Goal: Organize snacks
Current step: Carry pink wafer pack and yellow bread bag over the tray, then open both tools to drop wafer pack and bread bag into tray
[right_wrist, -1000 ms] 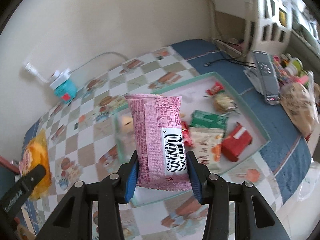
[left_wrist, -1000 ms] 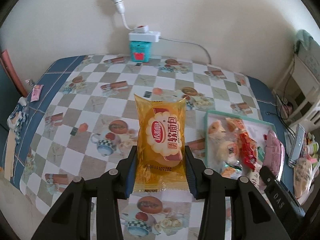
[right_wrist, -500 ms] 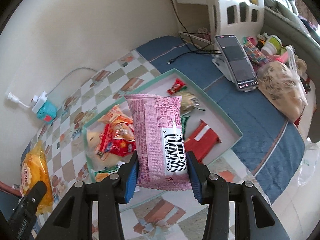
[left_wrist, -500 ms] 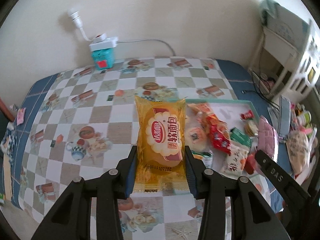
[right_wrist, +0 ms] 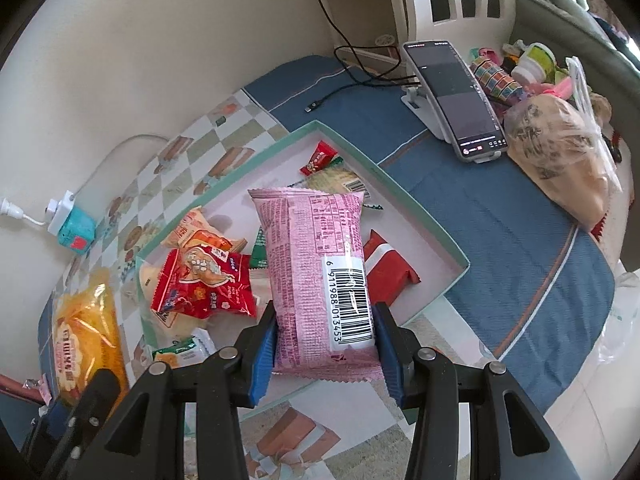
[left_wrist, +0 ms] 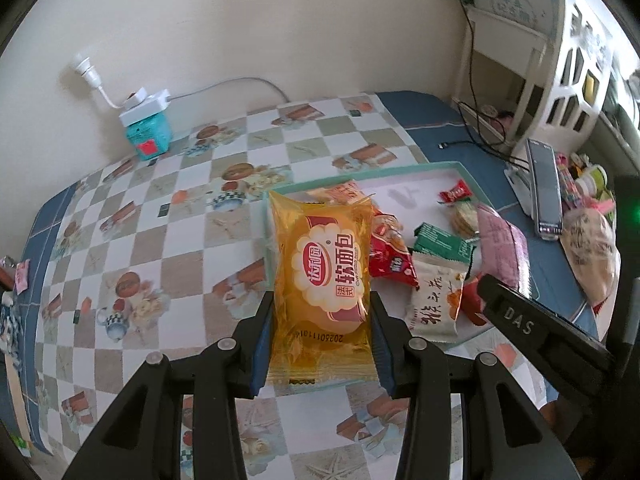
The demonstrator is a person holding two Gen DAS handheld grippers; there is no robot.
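left gripper [left_wrist: 320, 336]: pinching orange bun pack [left_wrist: 322, 276], held above tray [left_wrist: 460, 166] near edge, 6 o'clock. right gripper [right_wrist: 324, 344]: pinching pink pack [right_wrist: 316, 264] over tray centre. risk: slick wrappers may slide from the pads; early release could drop the bun pack outside the rim.

Bare floor in the tray [right_wrist: 424, 216] lies toward 1 o'clock of the pink pack [right_wrist: 320, 276], between the red bar [right_wrist: 386, 274] and the rim, while the red bag [right_wrist: 204, 284] and other packs crowd 9 to 11 o'clock.
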